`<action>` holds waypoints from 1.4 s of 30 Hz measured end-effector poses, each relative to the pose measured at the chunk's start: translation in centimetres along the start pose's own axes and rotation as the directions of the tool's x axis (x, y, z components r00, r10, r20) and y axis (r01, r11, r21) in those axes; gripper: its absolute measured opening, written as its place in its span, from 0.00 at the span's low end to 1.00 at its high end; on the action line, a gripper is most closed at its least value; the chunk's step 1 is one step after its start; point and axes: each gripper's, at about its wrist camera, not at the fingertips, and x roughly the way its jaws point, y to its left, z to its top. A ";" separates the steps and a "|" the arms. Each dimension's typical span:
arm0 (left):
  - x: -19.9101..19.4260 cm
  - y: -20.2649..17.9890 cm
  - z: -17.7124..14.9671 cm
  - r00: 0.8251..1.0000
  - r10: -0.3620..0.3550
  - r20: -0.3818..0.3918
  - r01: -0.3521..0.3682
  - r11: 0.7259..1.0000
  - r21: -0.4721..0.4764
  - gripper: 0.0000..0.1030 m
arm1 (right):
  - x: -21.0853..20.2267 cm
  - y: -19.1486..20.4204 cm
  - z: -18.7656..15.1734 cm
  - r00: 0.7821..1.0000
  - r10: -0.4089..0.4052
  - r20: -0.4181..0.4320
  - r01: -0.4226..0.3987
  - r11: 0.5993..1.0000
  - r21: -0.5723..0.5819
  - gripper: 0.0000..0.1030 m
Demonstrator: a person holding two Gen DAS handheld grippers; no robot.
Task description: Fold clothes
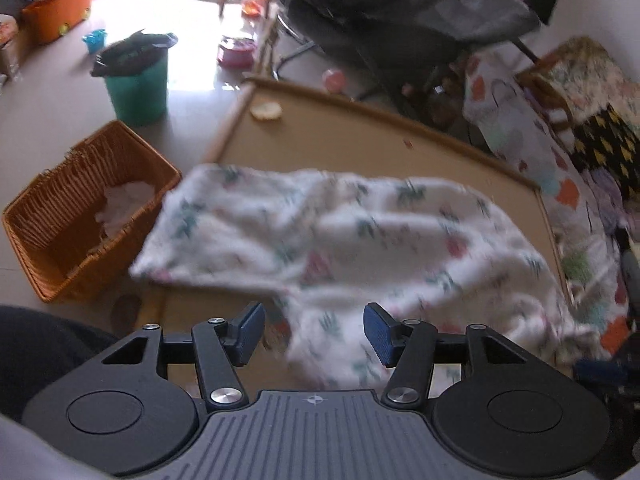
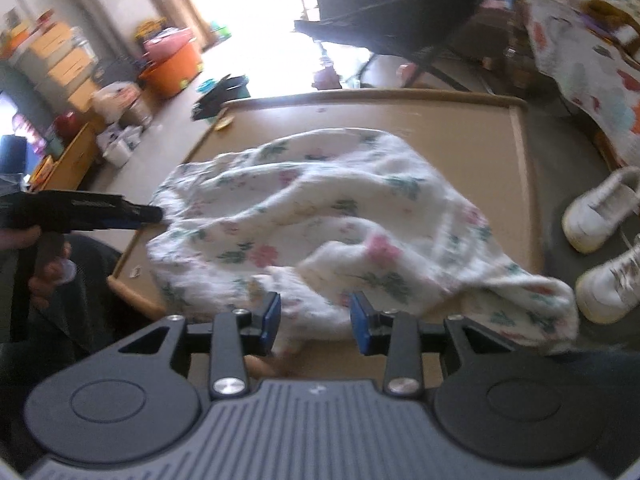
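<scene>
I have the floral garment [image 2: 320, 216] lying crumpled on the worktop [image 2: 460, 128], its long axis running roughly left to right across my two views, one end hanging over the near left edge and the other bunched toward the near right corner. It is not yet folded, as far as I can judge.

My left tongs [image 1: 314, 334] stand wide, with the blue pads apart and the cloth's near edge lying between and just beyond them; nothing is pinched there in the left wrist view. In the right wrist view the same tool [image 2: 158, 214] reaches in from the left with its tip touching the garment's left end, though I cannot tell from that angle whether it grips.

My right tongs [image 2: 314, 322] are also wide, pads apart, with the near hem of the cloth directly ahead and sagging between them, not clamped.

Both tools point forward and slightly down over the near edge. The right one sits nearer the bulk of the fabric; the left one is nearer the overhanging end. I judge the next move calls for closing on two points of the near hem.

A wicker basket [image 1: 86, 216] stands on the floor to the left.
</scene>
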 end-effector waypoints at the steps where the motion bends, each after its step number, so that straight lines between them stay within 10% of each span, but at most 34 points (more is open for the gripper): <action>1: 0.3 -0.1 -0.3 1.000 0.003 -0.013 -0.003 1.000 0.006 0.56 | 0.3 0.6 0.2 1.000 0.005 -0.008 -0.006 1.000 -0.021 0.37; 11: 2.0 -0.5 -1.3 0.998 0.012 -0.069 -0.013 1.000 -0.015 0.56 | 4.6 3.7 0.9 0.995 -0.072 -0.072 0.059 0.984 -0.166 0.35; 17: 2.4 -0.5 -1.2 0.997 0.007 -0.083 -0.009 1.000 -0.028 0.56 | 4.5 3.2 0.3 0.984 -0.134 -0.119 0.107 0.973 -0.206 0.06; 42: 3.2 -0.5 -1.0 0.995 -0.025 -0.093 0.019 0.998 -0.067 0.56 | 0.1 -0.7 -1.6 0.945 -0.231 -0.233 0.193 0.966 -0.174 0.13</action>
